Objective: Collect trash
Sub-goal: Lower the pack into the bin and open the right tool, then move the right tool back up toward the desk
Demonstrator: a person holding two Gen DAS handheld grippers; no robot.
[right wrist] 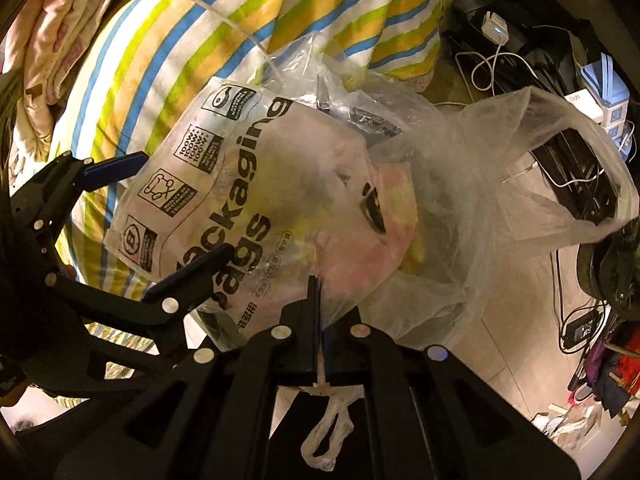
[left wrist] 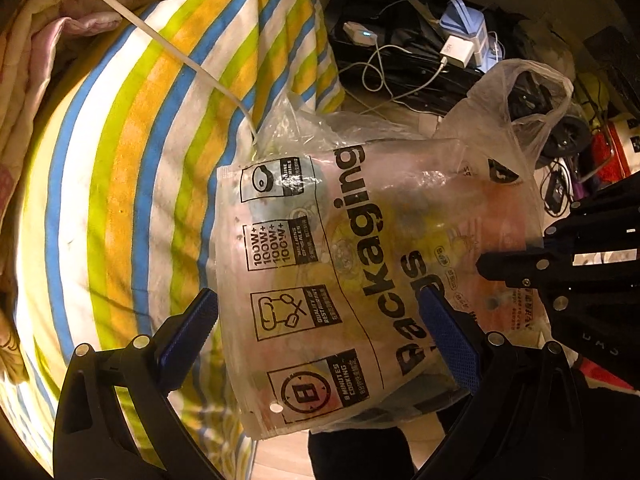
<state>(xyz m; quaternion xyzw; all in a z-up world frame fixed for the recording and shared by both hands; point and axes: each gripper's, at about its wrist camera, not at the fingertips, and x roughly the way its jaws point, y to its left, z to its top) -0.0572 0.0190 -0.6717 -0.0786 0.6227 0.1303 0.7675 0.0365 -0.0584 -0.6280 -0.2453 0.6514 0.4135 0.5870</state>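
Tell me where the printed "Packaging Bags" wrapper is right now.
The "Packaging Bags" wrapper sits in the middle of both views, inside the thin plastic trash bag, against the striped bedsheet and between the open left gripper's fingers.

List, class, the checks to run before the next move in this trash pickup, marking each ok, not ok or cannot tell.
1. Right gripper shut on the thin plastic bag handle: ok.
2. Left gripper open: ok.
3. Printed packaging bag between left fingers: ok.
4. Thin bag's mouth open: ok.
5. White cable clear of the bags: cannot tell.
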